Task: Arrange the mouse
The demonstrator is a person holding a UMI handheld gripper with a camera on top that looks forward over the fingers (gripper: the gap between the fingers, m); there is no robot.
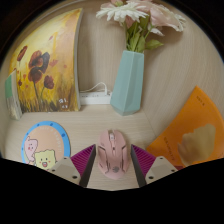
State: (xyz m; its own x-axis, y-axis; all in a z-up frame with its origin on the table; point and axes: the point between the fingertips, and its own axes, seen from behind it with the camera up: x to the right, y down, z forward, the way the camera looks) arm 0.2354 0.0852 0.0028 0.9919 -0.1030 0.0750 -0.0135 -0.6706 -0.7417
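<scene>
A pale pink computer mouse (pixel 112 152) sits low in the centre of the frame, on a light-coloured worktop (pixel 105 122). The gripper (pixel 112 166) reaches up from the bottom edge, its two fingers spread apart with the mouse standing between them. The purple pads (pixel 84 161) on the inner faces lie close along the mouse's left and right flanks, but whether they actually press on it cannot be told from this view; the mouse appears to rest on the worktop under its own weight.

To the lower left of the mouse lies a round coaster (pixel 45 144) with a blue ring and a cartoon figure printed on it, just beside the left finger. At the lower right, an orange card (pixel 195 132) with a white shape on it lies tilted, near the right finger.

Beyond the mouse, in the upper middle of the frame, a pale teal vase (pixel 127 82) stands upright and holds pink and white flowers (pixel 138 18) that spread toward the top edge. Just left of the vase's base sits a white power strip (pixel 95 96) with a cable leading off it. At the upper left, a yellow painting of red flowers (pixel 46 68) leans against the wall behind the worktop.
</scene>
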